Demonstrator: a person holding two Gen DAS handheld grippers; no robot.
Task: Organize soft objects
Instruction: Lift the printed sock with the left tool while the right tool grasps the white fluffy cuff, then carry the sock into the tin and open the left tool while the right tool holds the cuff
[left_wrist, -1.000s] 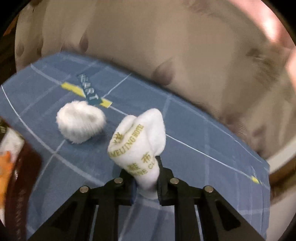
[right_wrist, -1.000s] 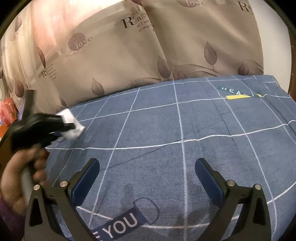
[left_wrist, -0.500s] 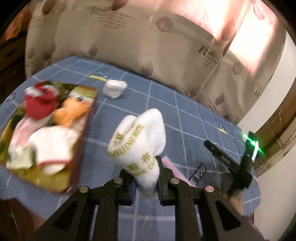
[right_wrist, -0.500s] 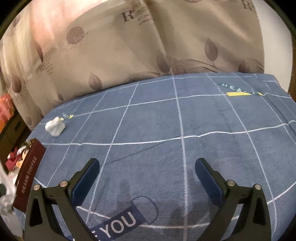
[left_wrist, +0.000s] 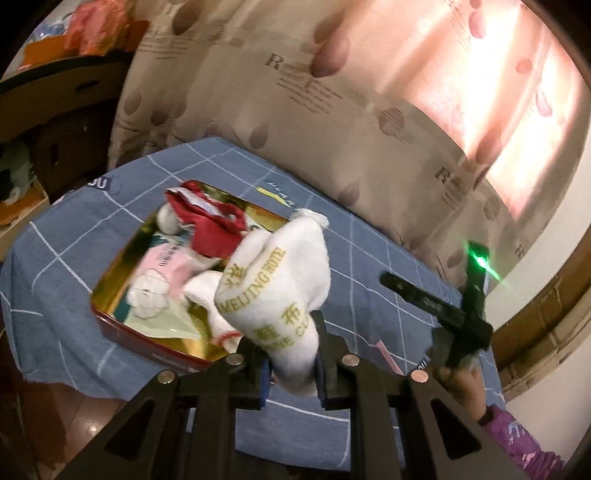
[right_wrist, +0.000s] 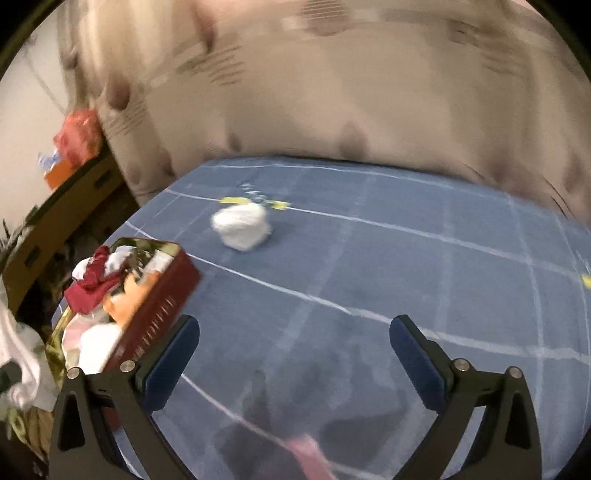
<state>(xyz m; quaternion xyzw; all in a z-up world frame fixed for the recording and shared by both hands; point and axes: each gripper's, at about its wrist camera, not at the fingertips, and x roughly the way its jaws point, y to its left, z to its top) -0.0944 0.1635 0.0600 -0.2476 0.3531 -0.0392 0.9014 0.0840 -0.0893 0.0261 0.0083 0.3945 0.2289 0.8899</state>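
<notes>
Left wrist: jaws clamp white cloth; right gripper gapes empty.

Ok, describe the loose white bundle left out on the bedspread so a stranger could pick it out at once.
Start from the blue grid-lined bedspread in front of the beige leaf-print curtain. Beyond the dark red tin box of soft items, near a yellow mark, sits a small crumpled white cloth ball. It alone lies loose on the fabric, outside the box.
</notes>
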